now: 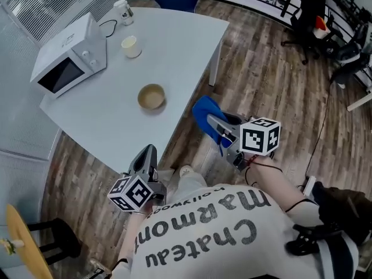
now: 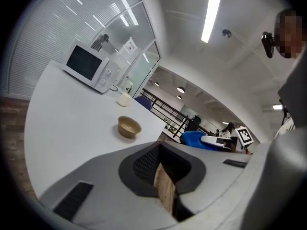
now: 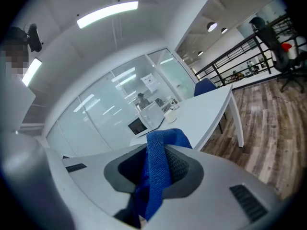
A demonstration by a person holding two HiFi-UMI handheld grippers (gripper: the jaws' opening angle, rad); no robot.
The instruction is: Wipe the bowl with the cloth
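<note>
— What are your tongs holding?
— My right gripper is clamped on the blue cloth, and a fold of it bunches up past the jaws. It hangs over the wood floor, just off the edge of the white table.
— And the other one?
— My left gripper has its jaws pressed together with nothing between them. It is low, beside the table's near edge.
— Where's the bowl?
— The tan bowl sits upright on the table, close to the near edge and apart from both grippers. A white cup stands farther back, and a microwave sits to the left.
</note>
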